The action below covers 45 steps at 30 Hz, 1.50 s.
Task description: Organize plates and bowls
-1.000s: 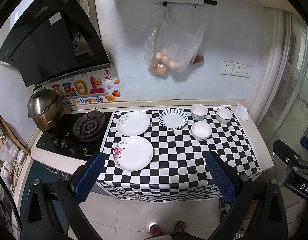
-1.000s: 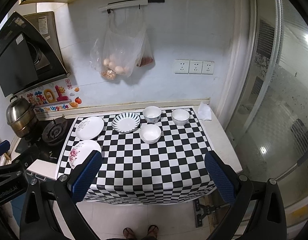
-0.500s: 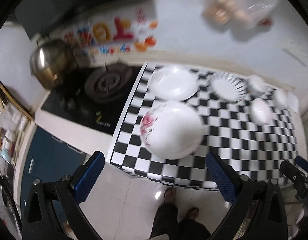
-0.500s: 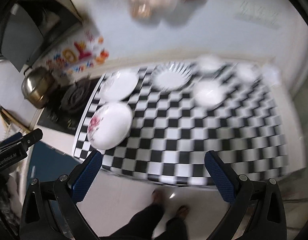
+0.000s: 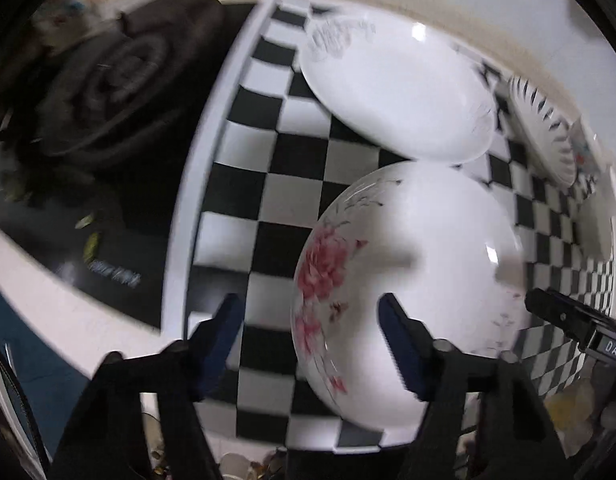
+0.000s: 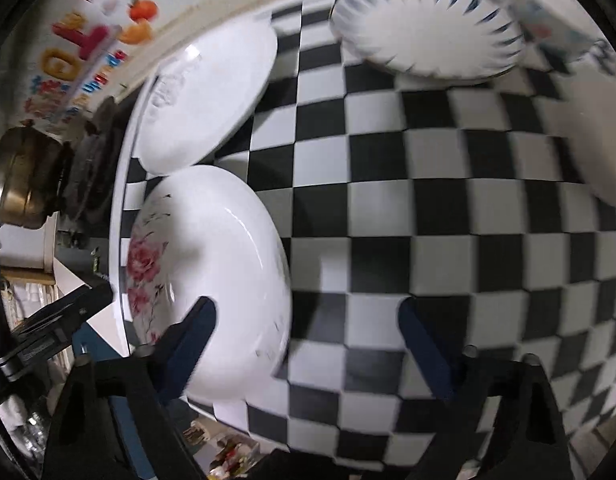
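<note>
A white plate with pink flowers [image 5: 420, 264] lies at the counter's front left corner; it also shows in the right wrist view [image 6: 204, 264]. A plain white plate [image 5: 396, 80] [image 6: 208, 100] lies behind it. A blue-striped plate [image 6: 424, 36] [image 5: 548, 128] lies further right. My left gripper [image 5: 312, 320] is open, low over the flowered plate's left rim, its right finger above the plate. My right gripper [image 6: 308, 328] is open, its left finger over the plate's right side. A white bowl [image 6: 596, 140] is at the right edge.
The checkered cloth [image 6: 428, 200] covers the counter. A black gas stove [image 5: 108, 100] lies left of the cloth, with a metal pot [image 6: 20, 180] on it. The counter's front edge is right below both grippers.
Both grippers have come down fast from a high, far view to just above the flowered plate at the counter's front left. The dishes have not moved.
</note>
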Each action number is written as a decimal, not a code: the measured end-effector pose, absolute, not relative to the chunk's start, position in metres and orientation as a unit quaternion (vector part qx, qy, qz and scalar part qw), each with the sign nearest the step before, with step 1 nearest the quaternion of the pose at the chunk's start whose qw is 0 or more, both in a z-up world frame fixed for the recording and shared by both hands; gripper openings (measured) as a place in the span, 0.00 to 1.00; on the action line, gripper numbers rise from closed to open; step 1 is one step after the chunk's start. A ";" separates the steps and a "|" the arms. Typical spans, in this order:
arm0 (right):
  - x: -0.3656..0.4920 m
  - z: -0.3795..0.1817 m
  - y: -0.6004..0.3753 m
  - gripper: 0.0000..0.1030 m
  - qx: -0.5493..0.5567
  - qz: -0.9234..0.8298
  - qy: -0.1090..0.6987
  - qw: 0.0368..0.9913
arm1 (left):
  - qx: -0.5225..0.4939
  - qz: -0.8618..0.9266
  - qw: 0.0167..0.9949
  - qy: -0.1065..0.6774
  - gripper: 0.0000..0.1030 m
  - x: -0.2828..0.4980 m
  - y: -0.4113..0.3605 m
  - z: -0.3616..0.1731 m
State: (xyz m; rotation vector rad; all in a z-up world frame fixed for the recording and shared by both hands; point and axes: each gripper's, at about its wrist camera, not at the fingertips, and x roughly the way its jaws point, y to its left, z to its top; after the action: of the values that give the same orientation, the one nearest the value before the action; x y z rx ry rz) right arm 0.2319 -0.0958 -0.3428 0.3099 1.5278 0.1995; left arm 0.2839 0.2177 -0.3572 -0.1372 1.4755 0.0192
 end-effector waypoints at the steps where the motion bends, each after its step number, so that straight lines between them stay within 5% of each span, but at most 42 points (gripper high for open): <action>1: 0.235 -0.350 -0.092 0.74 0.141 0.090 0.694 0.700 | -0.056 0.001 0.730 0.682 0.54 0.290 0.218 -0.368; 5: 0.244 -0.376 -0.077 0.58 0.141 0.088 0.724 0.670 | -0.059 -0.040 0.704 0.707 0.37 0.298 0.213 -0.390; 9: 0.250 -0.383 -0.077 0.13 0.176 0.092 0.726 0.659 | -0.045 -0.038 0.712 0.699 0.33 0.295 0.202 -0.381; 20: 0.224 -0.351 -0.120 0.14 0.178 0.085 0.710 0.676 | -0.016 -0.083 0.728 0.680 0.32 0.269 0.113 -0.321; 31: 0.201 -0.339 -0.256 0.14 0.186 0.029 0.703 0.686 | 0.008 -0.117 0.707 0.698 0.32 0.270 0.000 -0.338; 45: 0.206 -0.354 -0.319 0.14 0.181 0.040 0.707 0.682 | 0.016 -0.092 0.706 0.702 0.32 0.263 -0.024 -0.317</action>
State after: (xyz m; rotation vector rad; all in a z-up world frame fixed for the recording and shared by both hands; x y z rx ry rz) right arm 0.2063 -0.3186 -0.3538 0.4068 1.5868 0.0889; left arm 0.2629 -0.0243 -0.3174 0.0348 1.5613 -0.2050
